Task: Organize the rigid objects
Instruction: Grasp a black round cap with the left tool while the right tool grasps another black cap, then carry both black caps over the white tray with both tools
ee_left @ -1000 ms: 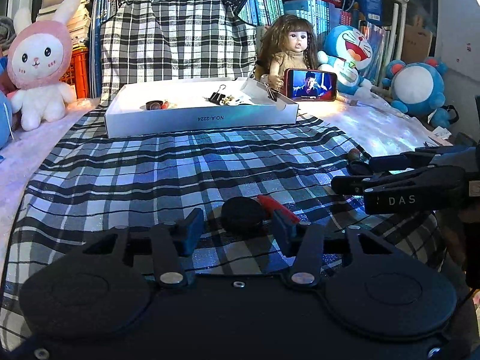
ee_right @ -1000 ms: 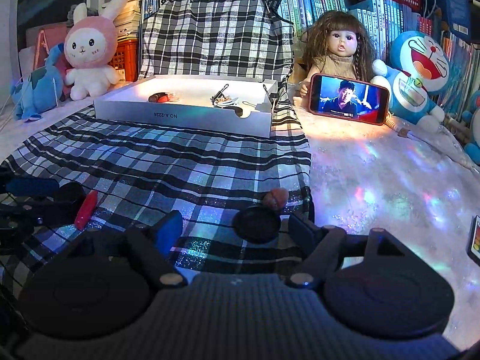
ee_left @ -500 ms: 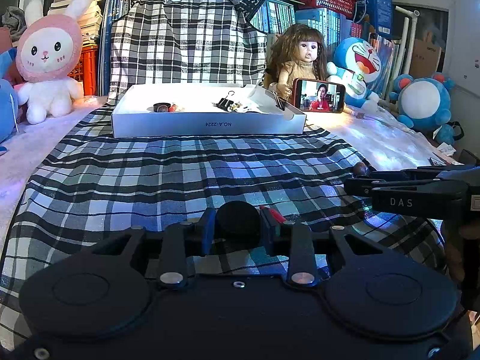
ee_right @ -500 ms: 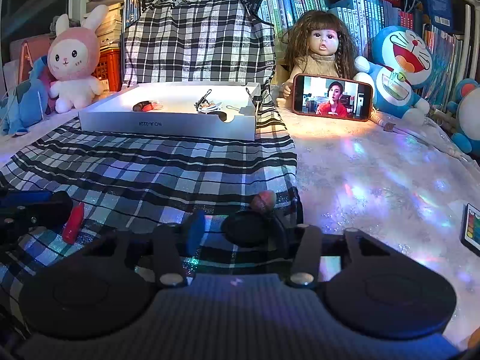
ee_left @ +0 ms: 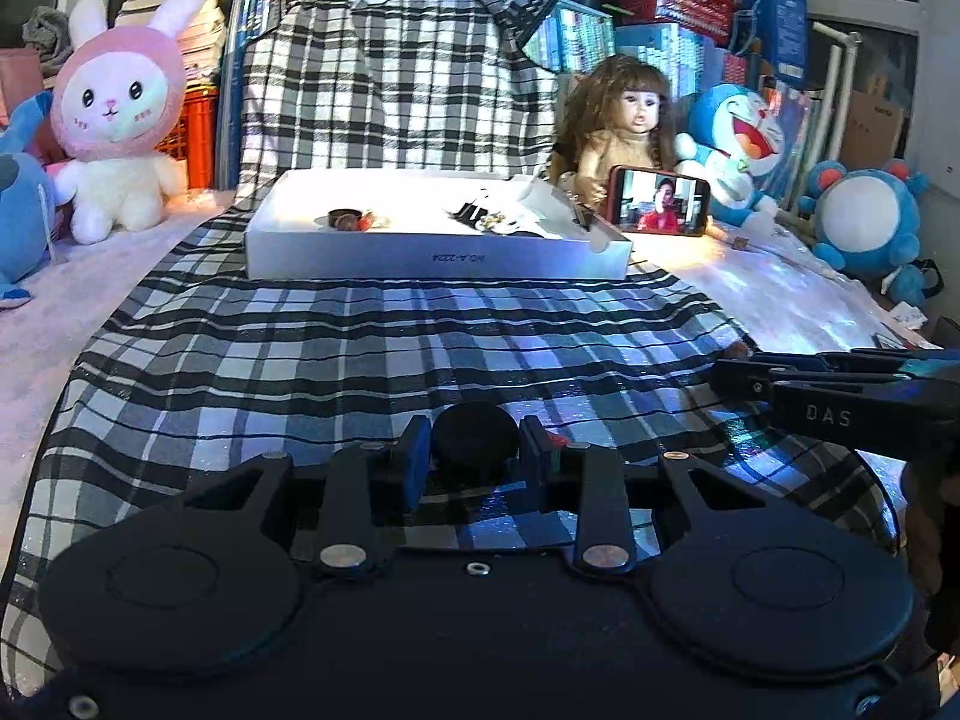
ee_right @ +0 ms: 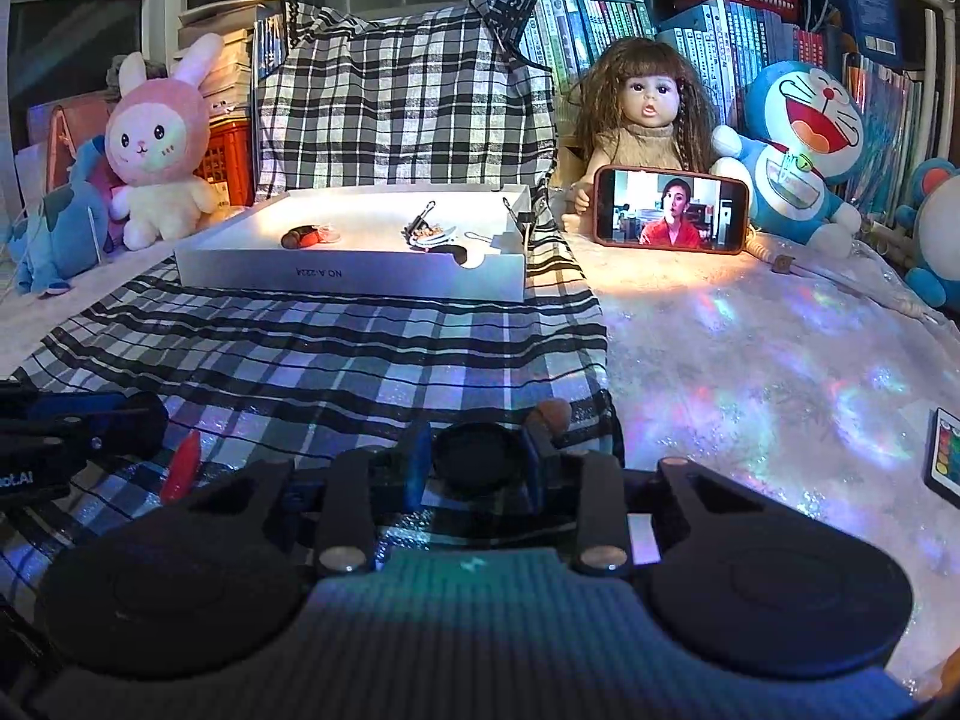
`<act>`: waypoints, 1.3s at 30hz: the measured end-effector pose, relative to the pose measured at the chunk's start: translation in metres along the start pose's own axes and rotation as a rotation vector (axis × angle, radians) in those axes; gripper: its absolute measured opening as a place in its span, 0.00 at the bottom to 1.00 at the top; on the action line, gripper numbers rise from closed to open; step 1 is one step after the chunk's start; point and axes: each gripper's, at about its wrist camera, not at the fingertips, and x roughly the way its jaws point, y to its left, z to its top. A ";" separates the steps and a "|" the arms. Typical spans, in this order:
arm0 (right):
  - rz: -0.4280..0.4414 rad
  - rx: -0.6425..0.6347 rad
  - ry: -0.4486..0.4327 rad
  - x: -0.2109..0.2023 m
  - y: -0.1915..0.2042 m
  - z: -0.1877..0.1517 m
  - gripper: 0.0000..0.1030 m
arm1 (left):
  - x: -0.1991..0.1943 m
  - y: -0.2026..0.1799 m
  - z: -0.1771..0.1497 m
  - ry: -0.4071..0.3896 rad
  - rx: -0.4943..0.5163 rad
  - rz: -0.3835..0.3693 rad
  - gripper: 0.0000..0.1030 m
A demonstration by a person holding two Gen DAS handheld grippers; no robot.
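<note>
In the left wrist view my left gripper (ee_left: pixel 476 450) is shut on a black round cap (ee_left: pixel 476 438), low over the checked cloth (ee_left: pixel 372 360). A red piece (ee_left: pixel 557 439) peeks out behind its right finger. In the right wrist view my right gripper's (ee_right: pixel 477 462) jaws are closing, with a black round lid (ee_right: pixel 480 456) between them and both pads touching its sides. A small brown nut-like piece (ee_right: pixel 552 414) lies just beyond it at the cloth's edge. The white box (ee_right: pixel 360 279) at the back holds binder clips (ee_right: pixel 423 222) and small brown pieces (ee_right: pixel 303 235).
A phone (ee_right: pixel 671 217) with a playing video leans on a doll (ee_right: pixel 651 114) right of the box. Plush toys (ee_left: pixel 117 120) flank the table, with books stacked behind. A red pointed piece (ee_right: pixel 180 468) lies by the other gripper. A small remote (ee_right: pixel 945 456) sits at the far right.
Both grippers have narrowed from open onto the black round things between their fingers. Neither hand has shifted along the table, and the views tilted up slightly.
</note>
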 end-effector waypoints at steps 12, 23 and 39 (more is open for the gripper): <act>0.045 -0.023 -0.027 0.009 0.017 0.018 0.36 | 0.010 -0.001 0.026 0.002 -0.033 0.038 0.29; 0.066 -0.008 -0.046 0.023 0.026 0.040 0.36 | 0.024 0.011 0.049 0.006 -0.045 0.045 0.29; 0.087 0.037 -0.056 0.053 0.031 0.076 0.36 | 0.056 0.025 0.088 -0.005 -0.067 0.042 0.29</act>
